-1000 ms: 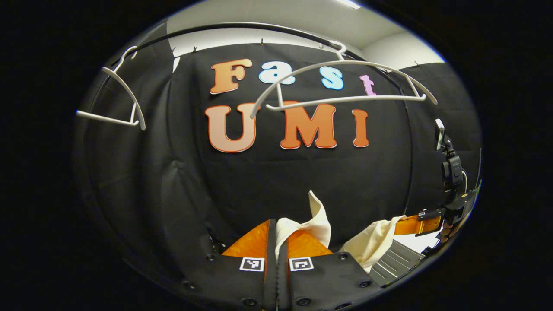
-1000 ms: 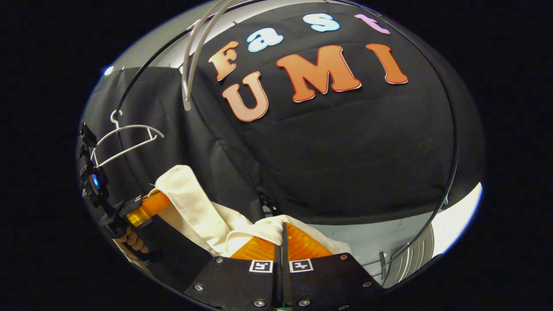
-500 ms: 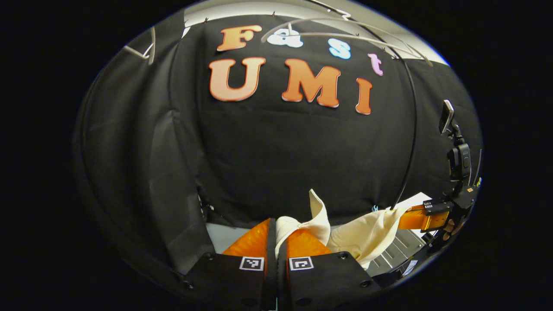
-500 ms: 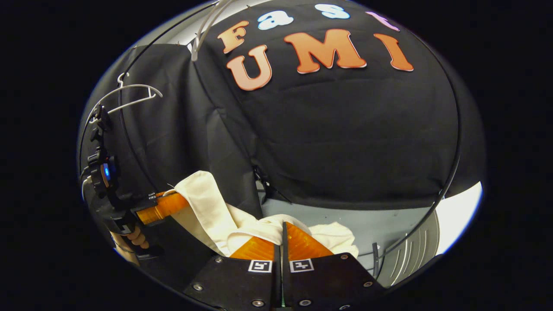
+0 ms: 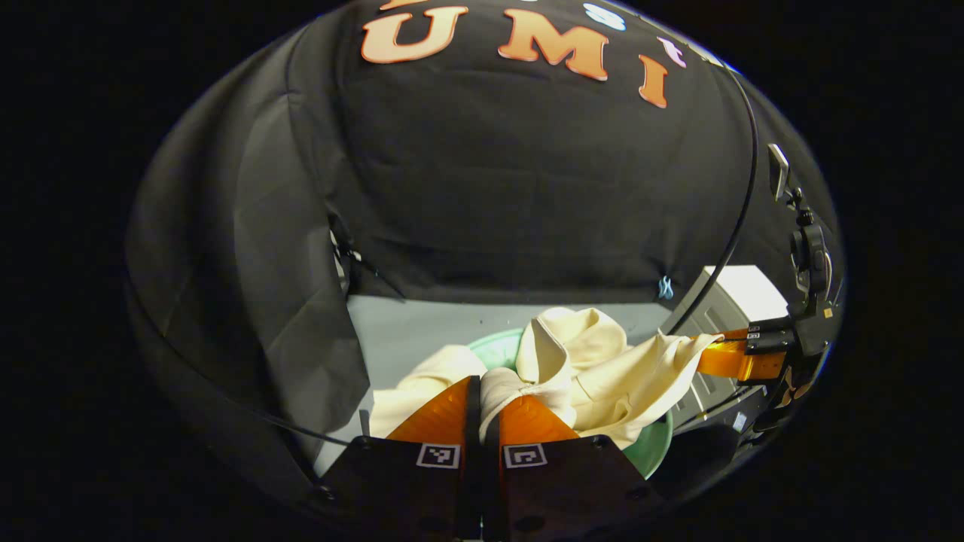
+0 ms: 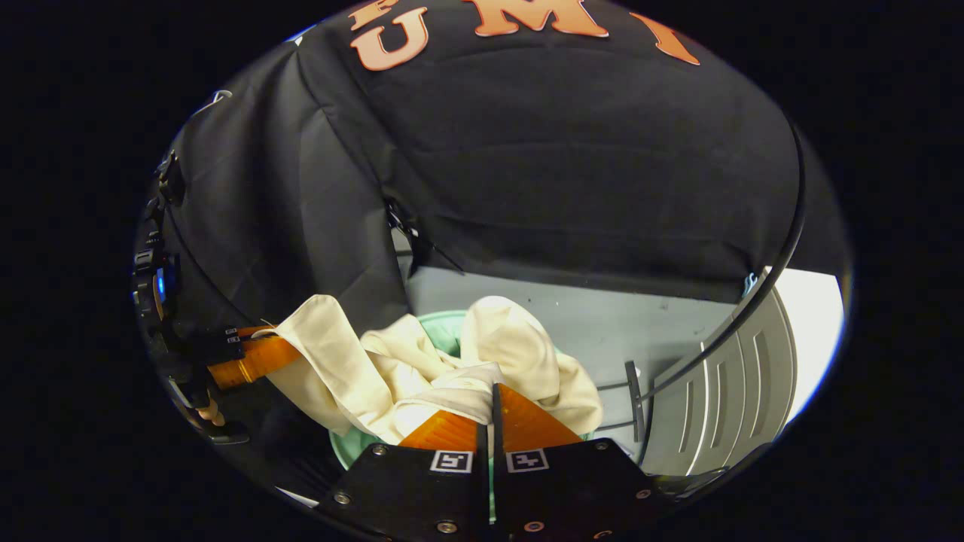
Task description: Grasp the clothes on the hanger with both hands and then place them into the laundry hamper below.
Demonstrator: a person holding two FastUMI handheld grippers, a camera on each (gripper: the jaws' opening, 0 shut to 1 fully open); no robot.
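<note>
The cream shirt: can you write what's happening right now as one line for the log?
phase: lowering | cream shirt over green hamper | left gripper shut on shirt | right gripper shut on shirt | not released

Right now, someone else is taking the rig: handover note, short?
Left gripper: jaws shut on the cream garment.
Right gripper: jaws shut on another part of the same garment, which hangs slack between the two.
Garment is off the hanger and sits above the green laundry hamper, partly draped over its rim; one flap lies outside on the left gripper's side.
Done: grasp with both, carry to the hamper.
Left: lower it in fully, tuck the overhanging parts inside, then open both jaws and withdraw.
</note>
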